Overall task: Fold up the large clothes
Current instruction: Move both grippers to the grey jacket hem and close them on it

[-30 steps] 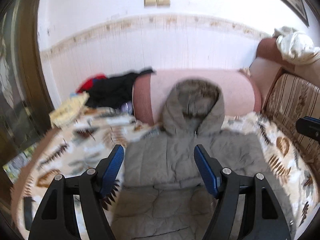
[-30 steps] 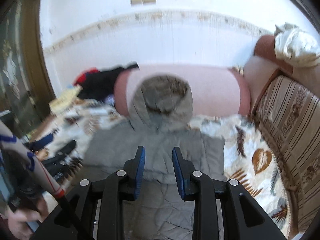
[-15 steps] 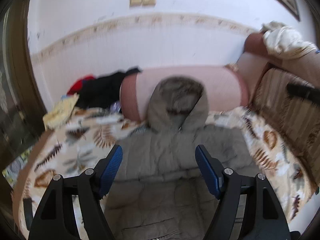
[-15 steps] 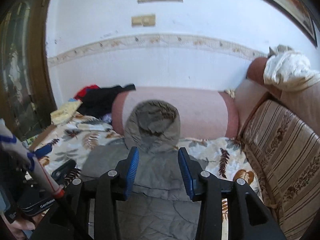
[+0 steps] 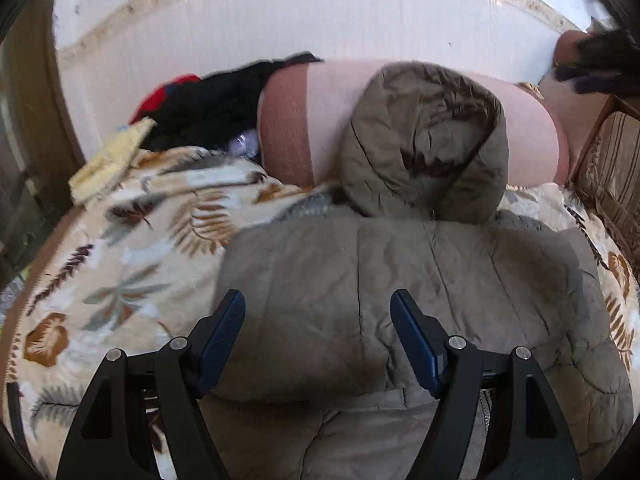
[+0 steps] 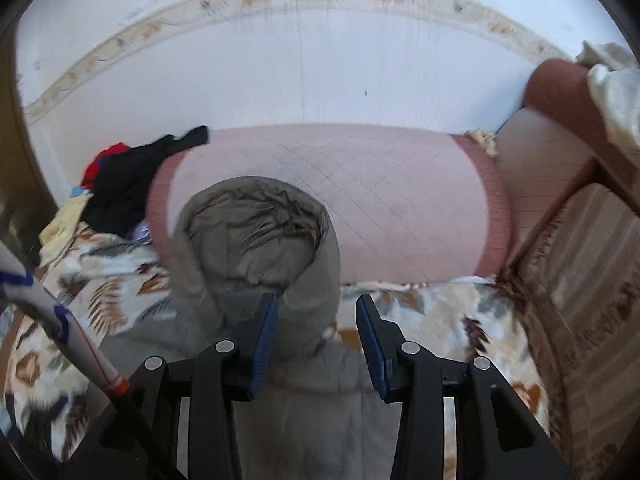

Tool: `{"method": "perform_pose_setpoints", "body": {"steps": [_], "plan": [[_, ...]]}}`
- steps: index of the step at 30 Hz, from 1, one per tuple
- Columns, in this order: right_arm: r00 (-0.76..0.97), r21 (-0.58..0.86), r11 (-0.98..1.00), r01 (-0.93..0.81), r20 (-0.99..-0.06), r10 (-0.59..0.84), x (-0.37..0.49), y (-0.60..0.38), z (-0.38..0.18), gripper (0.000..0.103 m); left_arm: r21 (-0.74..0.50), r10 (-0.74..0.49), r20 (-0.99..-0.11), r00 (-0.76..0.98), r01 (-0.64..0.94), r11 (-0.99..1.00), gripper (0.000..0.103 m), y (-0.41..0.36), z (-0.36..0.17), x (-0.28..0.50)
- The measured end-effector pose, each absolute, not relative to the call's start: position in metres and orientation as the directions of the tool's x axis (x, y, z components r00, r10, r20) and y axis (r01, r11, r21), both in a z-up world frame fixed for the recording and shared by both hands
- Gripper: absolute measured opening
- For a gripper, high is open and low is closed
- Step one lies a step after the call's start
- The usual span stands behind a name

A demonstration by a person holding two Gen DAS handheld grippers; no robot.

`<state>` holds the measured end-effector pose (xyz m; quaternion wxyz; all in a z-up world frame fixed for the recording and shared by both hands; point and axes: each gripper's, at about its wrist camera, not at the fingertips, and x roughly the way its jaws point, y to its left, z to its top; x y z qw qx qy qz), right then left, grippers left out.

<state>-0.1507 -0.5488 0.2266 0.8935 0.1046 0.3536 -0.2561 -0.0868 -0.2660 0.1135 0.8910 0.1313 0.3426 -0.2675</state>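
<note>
A grey-olive hooded padded jacket (image 5: 400, 280) lies front-up on a leaf-patterned blanket (image 5: 132, 264), with its hood (image 5: 428, 140) propped against a pink bolster (image 5: 304, 120). My left gripper (image 5: 318, 306) hangs open just above the jacket's folded chest, with nothing between its blue pads. In the right wrist view the hood (image 6: 248, 236) stands left of centre. There my right gripper (image 6: 316, 306) is open over the collar and the hood's right edge, gripping nothing.
Dark and red clothes (image 5: 216, 104) and a yellow cloth (image 5: 108, 160) are piled at the back left. A striped sofa back (image 6: 580, 280) runs along the right, with a pale cloth (image 6: 616, 92) on its arm. A white pole-like thing with a red band (image 6: 72, 332) crosses the left.
My left gripper has dropped closer to the jacket's chest. My right gripper has swung right and forward toward the hood, and its jaws stand wider than a second ago.
</note>
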Motion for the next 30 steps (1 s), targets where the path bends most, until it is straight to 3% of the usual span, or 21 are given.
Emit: {"method": "perform_pose_setpoints", "body": {"steps": [4, 13, 15, 16, 22, 30], "plan": [[0.559, -0.028, 0.839, 0.544, -0.734, -0.386, -0.087, -0.584, 0.197, 0.044, 0.11, -0.353, -0.668, 0.655, 0.556, 0.824, 0.074, -0.266, 0.103, -0.082], [0.475, -0.079, 0.801, 0.594, -0.769, -0.428, -0.012, -0.64, 0.15, 0.044, 0.085, -0.363, -0.694, 0.622, 0.571, 0.817, 0.074, -0.271, 0.092, -0.068], [0.463, -0.073, 0.81, 0.583, -0.789, -0.404, -0.001, -0.646, 0.139, 0.012, 0.075, -0.368, -0.698, 0.614, 0.575, 0.815, 0.074, -0.273, 0.09, -0.066], [0.468, -0.059, 0.821, 0.569, -0.797, -0.382, 0.0, -0.646, 0.135, 0.007, 0.064, -0.374, -0.703, 0.605, 0.577, 0.815, 0.074, -0.273, 0.089, -0.064], [0.609, 0.028, 0.871, 0.491, -0.726, -0.32, -0.048, -0.614, 0.158, 0.006, -0.019, -0.429, -0.707, 0.562, 0.592, 0.806, 0.074, -0.28, 0.115, -0.048], [0.704, 0.049, 0.925, 0.376, -0.664, -0.251, -0.15, -0.559, 0.189, 0.005, 0.009, -0.495, -0.603, 0.625, 0.626, 0.78, 0.074, -0.288, 0.213, -0.05]]}}
